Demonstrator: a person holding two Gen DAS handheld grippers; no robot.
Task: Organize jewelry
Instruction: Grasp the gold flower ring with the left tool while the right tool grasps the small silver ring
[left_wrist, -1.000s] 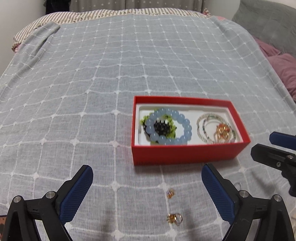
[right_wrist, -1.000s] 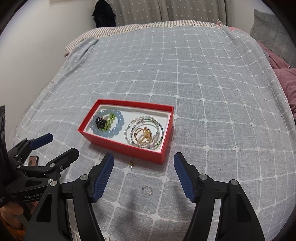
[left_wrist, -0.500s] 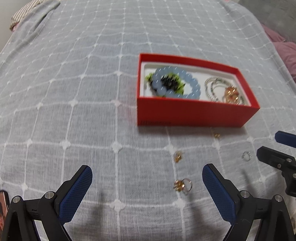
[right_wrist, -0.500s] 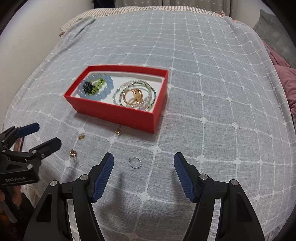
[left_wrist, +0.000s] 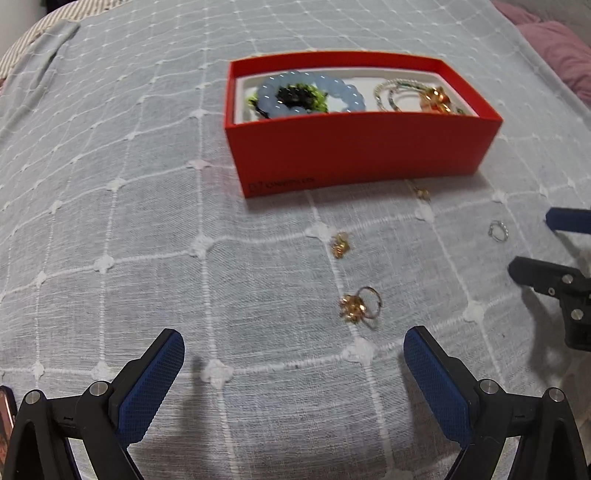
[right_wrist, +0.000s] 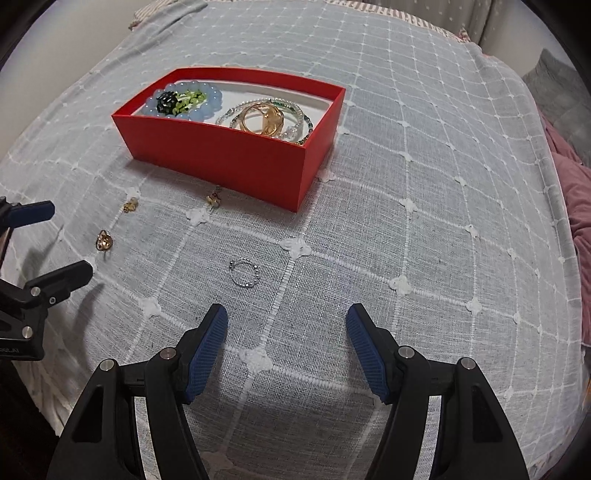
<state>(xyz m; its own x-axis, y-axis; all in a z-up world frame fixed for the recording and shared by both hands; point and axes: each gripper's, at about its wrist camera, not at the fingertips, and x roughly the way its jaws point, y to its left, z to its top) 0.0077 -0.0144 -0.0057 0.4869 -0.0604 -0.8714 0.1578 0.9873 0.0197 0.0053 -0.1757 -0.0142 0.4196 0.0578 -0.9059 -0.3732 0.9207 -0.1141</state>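
Both grippers, left (left_wrist: 293, 363) and right (right_wrist: 287, 341), had jaws spread, holding nothing. Gold flower ring (left_wrist: 359, 306) and silver beaded ring (right_wrist: 243, 272) lay on the bedspread (right_wrist: 424, 240) in front of the red box (right_wrist: 236, 158). Likely light, small, slippery (soft bedding gives): pinch across the band.
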